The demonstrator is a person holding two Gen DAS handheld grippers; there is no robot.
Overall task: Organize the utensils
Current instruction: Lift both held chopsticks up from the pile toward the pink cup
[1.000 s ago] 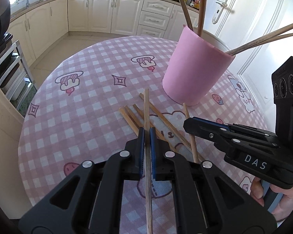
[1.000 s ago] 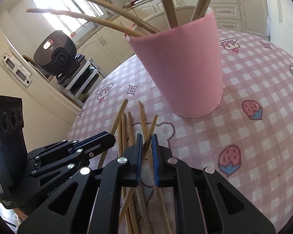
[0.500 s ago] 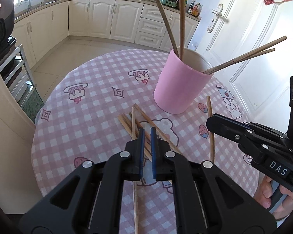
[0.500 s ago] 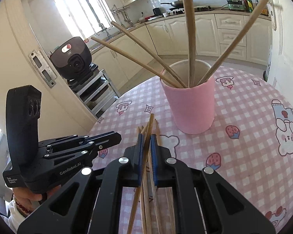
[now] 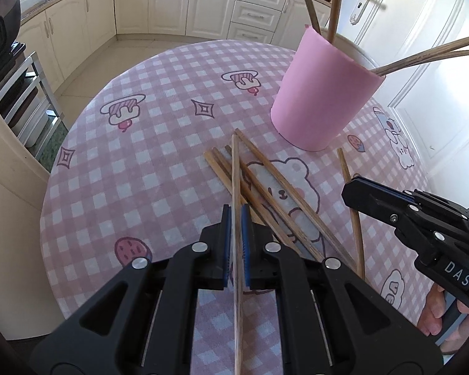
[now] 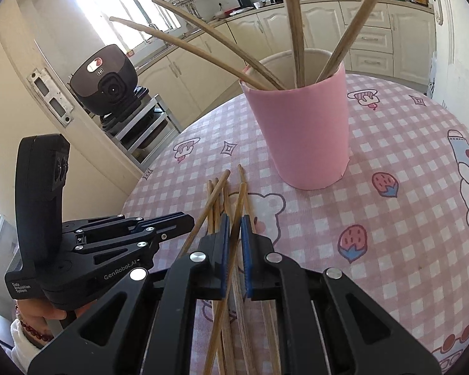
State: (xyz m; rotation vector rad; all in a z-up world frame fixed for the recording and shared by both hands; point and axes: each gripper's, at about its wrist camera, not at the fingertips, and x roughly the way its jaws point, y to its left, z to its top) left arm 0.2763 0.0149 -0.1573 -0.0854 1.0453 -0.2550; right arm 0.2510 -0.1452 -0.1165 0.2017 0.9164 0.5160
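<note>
Left tongs (image 5: 236, 218) clenched on one chopstick (image 5: 234, 168), raised off the bench (image 5: 140, 162) since a second ago; right tongs (image 6: 234, 231) likewise grip a second chopstick (image 6: 239, 200). Both likely go next into the pink holder (image 6: 300, 131), beyond the loose pile (image 5: 265, 187).

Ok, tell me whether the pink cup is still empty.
No. The pink cup already holds several chopsticks leaning out over its rim.

Chopsticks (image 5: 275, 193) on table (image 5: 147, 168), cup (image 5: 322, 93) behind them
</note>
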